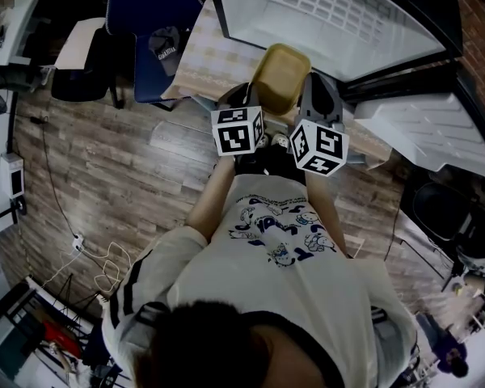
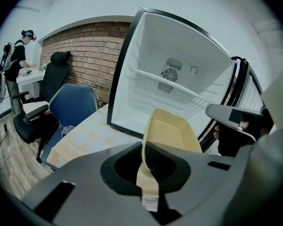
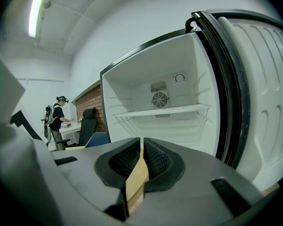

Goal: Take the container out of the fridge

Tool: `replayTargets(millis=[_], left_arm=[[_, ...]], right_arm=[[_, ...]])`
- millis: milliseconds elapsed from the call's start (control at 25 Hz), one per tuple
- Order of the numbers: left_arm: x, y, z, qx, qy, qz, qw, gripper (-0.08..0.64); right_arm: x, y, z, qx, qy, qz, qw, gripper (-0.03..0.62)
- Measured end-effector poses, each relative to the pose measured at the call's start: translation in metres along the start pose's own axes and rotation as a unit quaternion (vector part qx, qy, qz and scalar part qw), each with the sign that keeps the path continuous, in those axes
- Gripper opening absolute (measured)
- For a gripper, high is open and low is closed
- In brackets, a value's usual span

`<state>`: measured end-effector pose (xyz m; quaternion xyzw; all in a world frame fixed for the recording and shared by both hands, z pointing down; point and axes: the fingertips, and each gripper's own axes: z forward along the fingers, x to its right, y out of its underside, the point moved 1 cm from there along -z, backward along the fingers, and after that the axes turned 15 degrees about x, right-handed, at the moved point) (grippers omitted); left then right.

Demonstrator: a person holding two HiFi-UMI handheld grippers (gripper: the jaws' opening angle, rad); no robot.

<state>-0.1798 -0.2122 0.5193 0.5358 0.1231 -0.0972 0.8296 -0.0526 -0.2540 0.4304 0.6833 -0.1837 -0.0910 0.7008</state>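
A pale yellow container (image 1: 280,75) hangs in front of the open white fridge (image 1: 323,14), outside its cavity, held between both grippers. My left gripper (image 1: 244,97) is shut on the container's left rim. In the left gripper view that rim (image 2: 172,131) runs between the ribbed pads, and the left gripper (image 2: 148,166) clamps it. My right gripper (image 1: 314,94) is shut on the opposite rim. In the right gripper view only a thin tan edge of the container (image 3: 137,173) shows, pinched by the right gripper (image 3: 140,161). The fridge's wire shelf (image 3: 162,111) is bare.
The fridge door (image 1: 436,128) stands open at the right. A table with a patterned cloth (image 1: 206,55) lies left of the fridge, with a blue chair (image 1: 149,31) beside it. A black office chair (image 2: 49,86) and a person (image 2: 14,60) at a desk are further left. Cables (image 1: 89,261) trail over the wood floor.
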Motion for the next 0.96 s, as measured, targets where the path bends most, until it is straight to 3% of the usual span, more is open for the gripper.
replayTargets(millis=[960], left_arm=[[0.0036, -0.0053, 0.0015, 0.0, 0.007, 0.007, 0.9999, 0.034]], right_arm=[[-0.0038, -0.0031, 0.0061, -0.003, -0.002, -0.007, 1.0, 0.044]])
